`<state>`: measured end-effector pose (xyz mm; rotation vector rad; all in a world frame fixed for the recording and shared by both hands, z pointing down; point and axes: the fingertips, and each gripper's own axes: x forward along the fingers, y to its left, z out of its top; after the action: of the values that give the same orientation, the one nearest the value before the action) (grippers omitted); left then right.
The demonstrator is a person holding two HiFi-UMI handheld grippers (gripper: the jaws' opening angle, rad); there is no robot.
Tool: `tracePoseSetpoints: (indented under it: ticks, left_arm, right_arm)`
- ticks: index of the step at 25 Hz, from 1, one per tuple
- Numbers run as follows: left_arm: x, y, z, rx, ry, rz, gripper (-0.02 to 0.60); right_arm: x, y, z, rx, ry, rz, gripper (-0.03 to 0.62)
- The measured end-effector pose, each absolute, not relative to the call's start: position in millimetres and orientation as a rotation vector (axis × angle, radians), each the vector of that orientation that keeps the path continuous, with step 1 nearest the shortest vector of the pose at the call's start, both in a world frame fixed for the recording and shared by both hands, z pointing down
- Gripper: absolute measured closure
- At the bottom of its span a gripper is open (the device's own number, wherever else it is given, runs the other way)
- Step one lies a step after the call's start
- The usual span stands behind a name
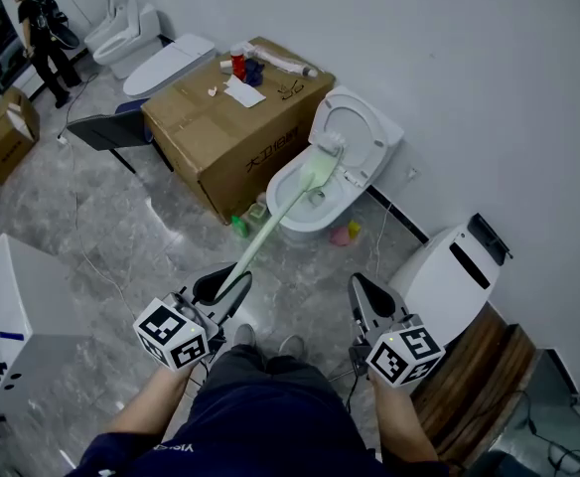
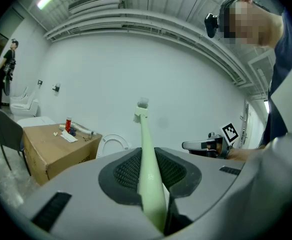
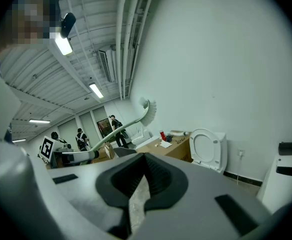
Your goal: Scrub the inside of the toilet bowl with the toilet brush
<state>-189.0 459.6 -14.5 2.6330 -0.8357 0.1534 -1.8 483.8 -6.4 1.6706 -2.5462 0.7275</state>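
Head view: toilet brush [image 1: 268, 233], lettered box [image 1: 207, 139]

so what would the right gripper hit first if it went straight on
Nothing close. The right gripper, empty, points over the floor toward the toilet. It would likely meet that first, or the cardboard box beside it, since depth is unclear.

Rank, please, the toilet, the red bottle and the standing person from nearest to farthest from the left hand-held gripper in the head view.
1. Toilet, just ahead, slightly right.
2. Red bottle, atop the cardboard box.
3. Person, far back left.
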Motion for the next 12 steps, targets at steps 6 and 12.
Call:
tracePoseSetpoints:
  ticks: [6, 12]
  left_arm:
    - [-171.7, 464.8, -14.0, 2.636, -0.859, 0.155, 0.486]
    - [-161.6, 466.0, -19.8, 2.644, -0.866, 0.155, 0.486]
  right_arm:
    - [17.3, 487.9, -2.7, 1.664, -2.558, 0.739, 0.589]
    - [30.9, 488.8, -4.7, 1.679, -2.566, 0.739, 0.589]
